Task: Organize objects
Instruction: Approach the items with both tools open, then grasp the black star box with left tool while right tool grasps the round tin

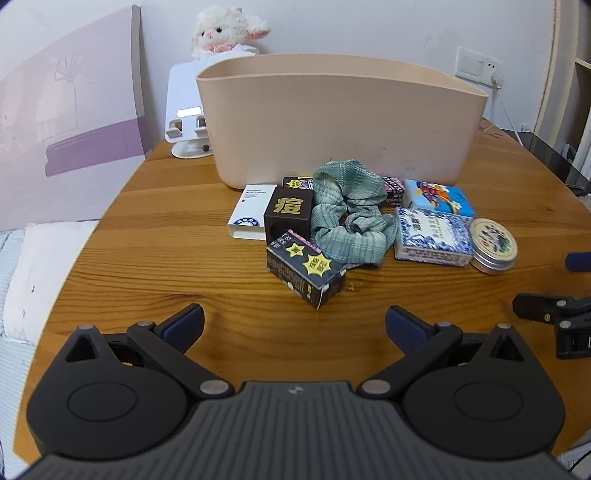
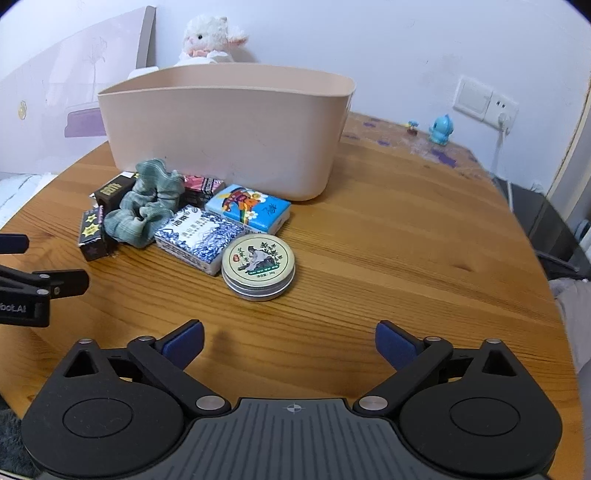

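A beige plastic bin (image 1: 340, 122) (image 2: 229, 129) stands on the round wooden table (image 1: 147, 266). In front of it lies a pile: a green scrunchie (image 1: 351, 218) (image 2: 147, 203), black boxes with yellow stars (image 1: 306, 271) (image 2: 92, 232), a dark box with a gold character (image 1: 290, 214), a white box (image 1: 247, 210), a blue-patterned box (image 1: 432, 236) (image 2: 197, 236), a cartoon box (image 1: 439, 197) (image 2: 249, 208) and a round tin (image 1: 493, 245) (image 2: 258, 266). My left gripper (image 1: 295, 325) is open and empty, just short of the starred box. My right gripper (image 2: 290, 341) is open and empty, just short of the tin.
A plush lamb (image 1: 225, 31) (image 2: 207, 38) and a white stand (image 1: 184, 107) sit behind the bin. A blue figurine (image 2: 439, 129) stands at the far right by a wall socket (image 2: 487, 101). A bed (image 1: 37, 273) lies left of the table.
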`<action>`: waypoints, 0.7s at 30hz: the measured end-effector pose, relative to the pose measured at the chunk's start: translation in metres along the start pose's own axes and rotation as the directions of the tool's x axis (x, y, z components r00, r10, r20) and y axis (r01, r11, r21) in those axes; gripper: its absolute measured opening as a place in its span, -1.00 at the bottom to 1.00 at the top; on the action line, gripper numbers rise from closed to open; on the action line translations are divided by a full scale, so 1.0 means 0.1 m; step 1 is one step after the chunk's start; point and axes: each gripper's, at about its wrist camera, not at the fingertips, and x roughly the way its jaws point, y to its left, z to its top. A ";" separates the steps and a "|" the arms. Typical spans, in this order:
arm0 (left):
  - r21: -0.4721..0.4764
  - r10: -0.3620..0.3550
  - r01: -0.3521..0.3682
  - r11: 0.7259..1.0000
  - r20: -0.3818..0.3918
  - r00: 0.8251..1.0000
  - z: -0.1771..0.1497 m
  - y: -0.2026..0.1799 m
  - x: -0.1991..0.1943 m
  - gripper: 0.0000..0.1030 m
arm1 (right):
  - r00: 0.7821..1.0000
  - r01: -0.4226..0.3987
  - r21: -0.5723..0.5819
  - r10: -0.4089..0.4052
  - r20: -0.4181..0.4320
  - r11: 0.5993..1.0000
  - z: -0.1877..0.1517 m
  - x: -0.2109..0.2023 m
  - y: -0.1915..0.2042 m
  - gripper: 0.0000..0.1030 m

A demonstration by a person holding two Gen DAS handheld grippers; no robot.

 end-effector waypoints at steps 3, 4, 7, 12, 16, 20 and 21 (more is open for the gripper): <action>-0.025 0.002 -0.002 1.000 -0.014 1.000 0.04 0.01 0.13 1.00 | 1.000 -0.021 0.013 0.022 -0.019 1.000 0.03 0.12 -0.03 0.84; -0.032 0.001 -0.002 1.000 -0.016 1.000 0.05 0.02 0.16 1.00 | 1.000 -0.021 0.012 0.021 -0.023 1.000 0.03 0.15 -0.02 0.83; -0.054 0.003 -0.003 0.999 0.001 1.000 0.06 0.03 0.21 1.00 | 1.000 -0.024 0.003 0.024 -0.017 1.000 0.08 0.23 -0.02 0.82; -0.047 0.022 -0.022 0.999 0.000 1.000 0.09 0.05 0.28 1.00 | 0.999 -0.047 0.013 0.047 -0.014 0.999 0.17 0.33 -0.03 0.82; -0.051 0.022 -0.023 0.998 -0.005 1.000 0.12 0.06 0.31 1.00 | 0.998 -0.060 -0.001 0.060 -0.003 0.998 0.20 0.37 -0.03 0.83; -0.055 0.033 -0.032 0.998 0.011 0.999 0.12 0.07 0.29 0.78 | 0.997 -0.080 -0.007 0.080 0.020 0.997 0.23 0.38 -0.03 0.62; -0.057 0.033 -0.032 0.998 0.021 0.999 0.12 0.08 0.26 0.57 | 0.996 -0.088 -0.013 0.088 0.026 0.996 0.24 0.37 -0.02 0.45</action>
